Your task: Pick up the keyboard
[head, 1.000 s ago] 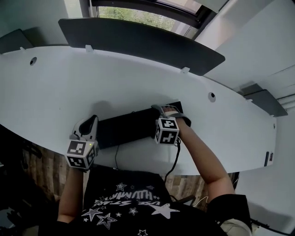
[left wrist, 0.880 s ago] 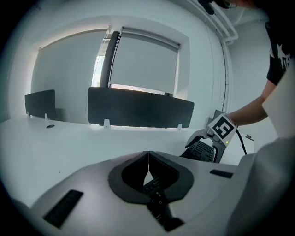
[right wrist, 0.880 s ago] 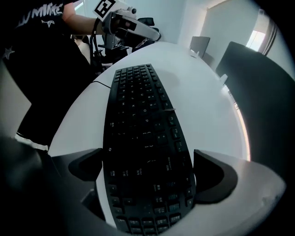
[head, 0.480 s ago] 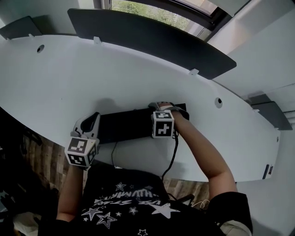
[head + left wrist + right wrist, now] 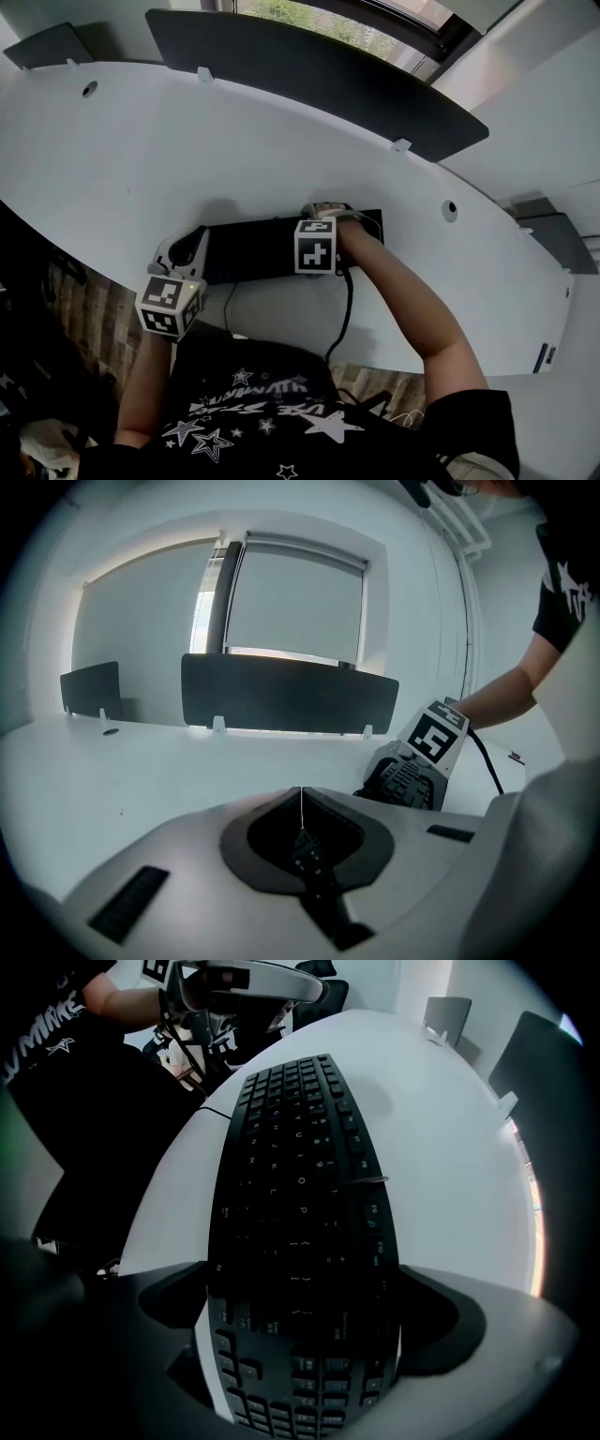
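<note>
A black keyboard (image 5: 258,248) lies on the white desk (image 5: 141,159) near its front edge. My right gripper (image 5: 323,228) points straight down over the keyboard's right part. In the right gripper view its jaws straddle the keyboard (image 5: 300,1194) front to back, the gripper (image 5: 302,1288) shut with its pads against both long edges. My left gripper (image 5: 193,244) is shut at the keyboard's left end, angled down. In the left gripper view its tips (image 5: 301,797) meet in a thin line, with a few keys showing in the hollow behind them. Whether it touches the keyboard is unclear.
A black cable (image 5: 343,314) runs from the keyboard over the desk's front edge. A dark divider panel (image 5: 309,70) stands along the back, a smaller one (image 5: 47,42) at the far left. The desk's front edge (image 5: 281,323) is just behind both hands.
The right gripper has turned more upright over the keyboard, its marker cube now facing the head camera. The left gripper has stayed in place.
</note>
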Motion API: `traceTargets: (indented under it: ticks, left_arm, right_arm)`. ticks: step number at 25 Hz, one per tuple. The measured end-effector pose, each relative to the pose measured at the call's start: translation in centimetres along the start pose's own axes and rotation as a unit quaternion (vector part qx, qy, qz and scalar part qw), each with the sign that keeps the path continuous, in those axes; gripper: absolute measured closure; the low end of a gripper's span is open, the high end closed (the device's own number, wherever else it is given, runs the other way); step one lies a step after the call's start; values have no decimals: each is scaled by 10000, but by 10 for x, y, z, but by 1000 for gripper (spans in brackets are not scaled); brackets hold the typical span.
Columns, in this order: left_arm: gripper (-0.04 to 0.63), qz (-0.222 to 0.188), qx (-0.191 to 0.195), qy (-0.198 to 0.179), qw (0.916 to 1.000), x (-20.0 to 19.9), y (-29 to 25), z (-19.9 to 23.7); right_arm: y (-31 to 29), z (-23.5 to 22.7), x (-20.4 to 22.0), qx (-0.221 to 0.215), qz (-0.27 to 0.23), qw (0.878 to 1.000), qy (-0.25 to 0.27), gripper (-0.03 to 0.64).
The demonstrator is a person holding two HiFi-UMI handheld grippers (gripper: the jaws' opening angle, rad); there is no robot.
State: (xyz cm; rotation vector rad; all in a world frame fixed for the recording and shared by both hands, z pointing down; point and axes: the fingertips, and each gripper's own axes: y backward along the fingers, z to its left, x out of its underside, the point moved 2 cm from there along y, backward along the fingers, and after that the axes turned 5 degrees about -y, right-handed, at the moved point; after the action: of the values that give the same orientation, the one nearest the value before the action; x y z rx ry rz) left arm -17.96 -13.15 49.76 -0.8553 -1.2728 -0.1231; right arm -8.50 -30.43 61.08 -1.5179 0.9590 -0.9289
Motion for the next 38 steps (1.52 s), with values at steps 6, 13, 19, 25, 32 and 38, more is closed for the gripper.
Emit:
traceTargets:
  ticks: [6, 13, 19, 25, 32, 38]
  left_arm:
    - [586, 42, -55, -29, 10000, 1, 3, -3]
    - [586, 57, -138, -137, 9998, 2, 8, -2]
    - [586, 26, 68, -560, 9984, -2, 5, -12]
    - [584, 356, 686, -1141, 9905, -5, -7, -29]
    - [389, 935, 1862, -1752, 9622, -4, -26, -53]
    - [364, 1876, 2712, -2590, 9078, 13, -36, -66]
  right_arm:
    - [-1, 0, 1, 57, 38, 10000, -9, 37]
    - [2, 7, -1, 405, -117, 9991, -13, 37]
    - [7, 11, -4, 1098, -53, 9939, 76, 37]
    - [11, 14, -2, 1663, 22, 9860, 128, 37]
    - [13, 16, -2, 1975, 136, 9802, 110, 37]
    - [17, 18, -3, 2270, 102, 9736, 208, 37]
